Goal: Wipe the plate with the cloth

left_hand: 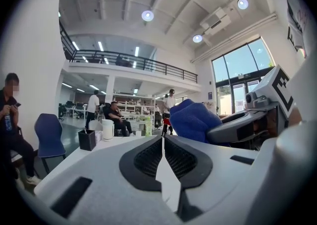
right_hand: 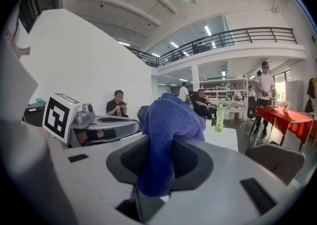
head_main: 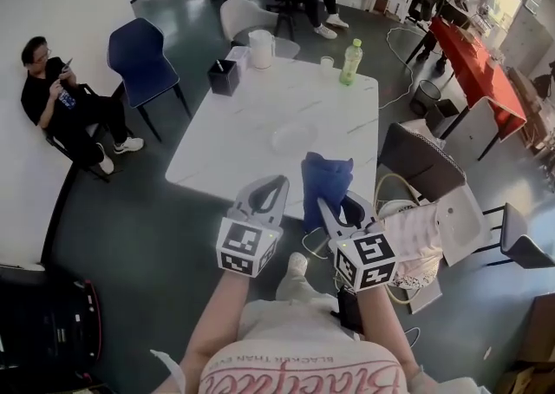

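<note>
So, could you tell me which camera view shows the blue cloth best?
The right gripper view: the cloth fills the centre, pinched in the right tongs. The head view shows it smaller, from above; the left gripper view catches only its bunched end.

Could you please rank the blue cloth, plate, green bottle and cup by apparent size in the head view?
1. blue cloth, though nearest the camera, which flatters it
2. plate, close behind
3. green bottle
4. cup
</note>
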